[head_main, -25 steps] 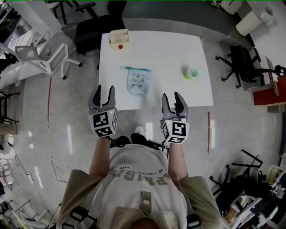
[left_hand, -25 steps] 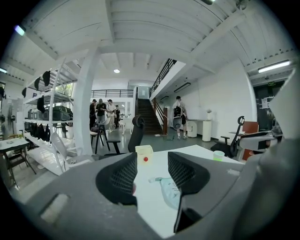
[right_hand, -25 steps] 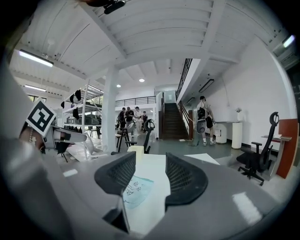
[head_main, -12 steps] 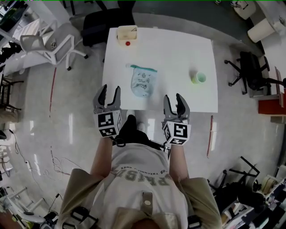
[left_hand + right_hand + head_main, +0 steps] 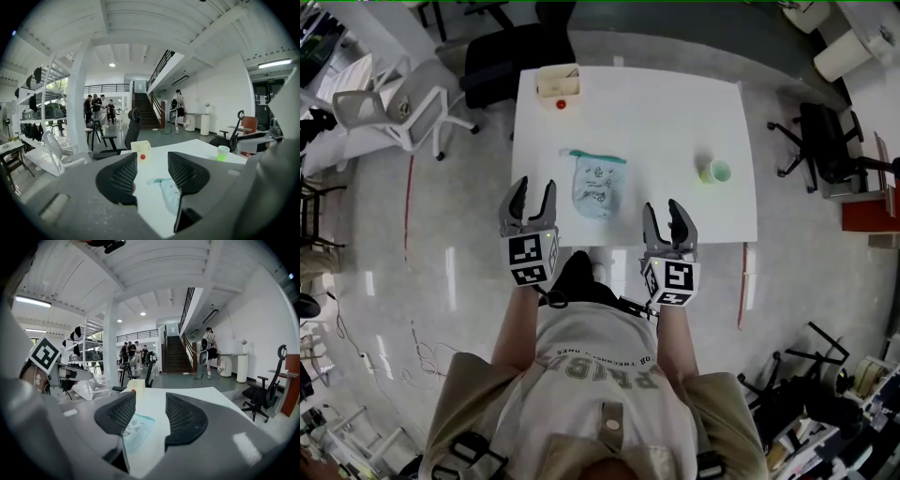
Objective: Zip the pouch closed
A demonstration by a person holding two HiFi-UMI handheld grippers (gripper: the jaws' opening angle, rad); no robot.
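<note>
Left gripper (image 5: 533,188) and right gripper (image 5: 663,207) are hovering over the tabletop's (image 5: 666,122) near edge, both with jaws spread and empty. The pouch (image 5: 597,185) is lying flat between them, untouched.

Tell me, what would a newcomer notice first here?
Two hand-held tools, the left gripper and right gripper, hover open and empty at the near edge of a white table. Beyond them lies a pale blue pouch, with a green cup to its right.
</note>
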